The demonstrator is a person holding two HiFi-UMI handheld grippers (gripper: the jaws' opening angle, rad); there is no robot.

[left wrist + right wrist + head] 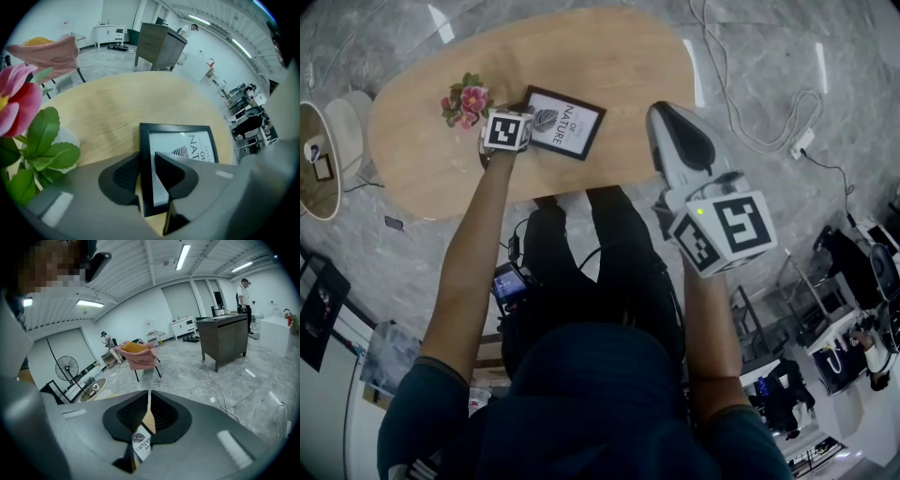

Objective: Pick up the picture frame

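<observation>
A black picture frame with a white leaf print lies on the oval wooden table, right of a small bunch of pink flowers. The left gripper's marker cube hovers at the frame's left edge. In the left gripper view the frame has its left black border lined up in the narrow gap of my left gripper; I see no pad pressing on it. My right gripper hangs higher, over the table's right end. Its jaws are shut with nothing in them, and the frame shows far below through the slit.
The flowers stand close to the left gripper's left side. A white cable loops over the grey floor right of the table, and a round side table stands at the left. A pink chair and dark cabinet stand farther off.
</observation>
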